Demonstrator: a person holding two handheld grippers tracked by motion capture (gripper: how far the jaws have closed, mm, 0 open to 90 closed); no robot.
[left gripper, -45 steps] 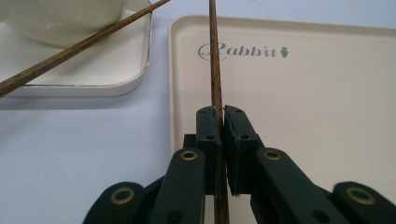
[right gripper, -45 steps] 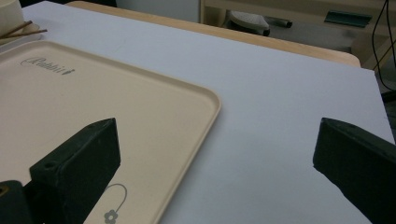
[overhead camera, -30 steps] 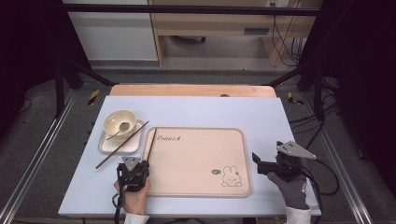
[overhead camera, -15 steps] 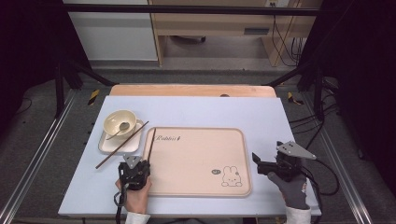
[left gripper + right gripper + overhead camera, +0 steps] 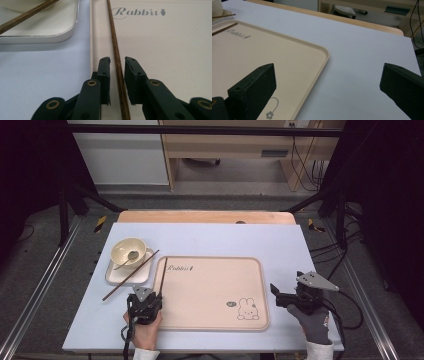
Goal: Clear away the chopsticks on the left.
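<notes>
Brown chopstick (image 5: pixel 115 42); beige rabbit-print tray (image 5: pixel 215 292); black tongs (image 5: pixel 117 65).

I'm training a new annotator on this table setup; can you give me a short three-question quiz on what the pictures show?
1. True or false: the jaws of the left gripper are clamped tight on the thin brown wooden chopstick lying on the beige rabbit-print tray.
2. Multiple choice: the other brown chopstick lies A) flat inside the tray, B) slanted across the white square plate, C) in the right gripper.
3. What rests inside the cream round bowl?

Key
1. False: the jaws straddle the chopstick, a gap showing on each side.
2. B.
3. A small spoon.
</notes>
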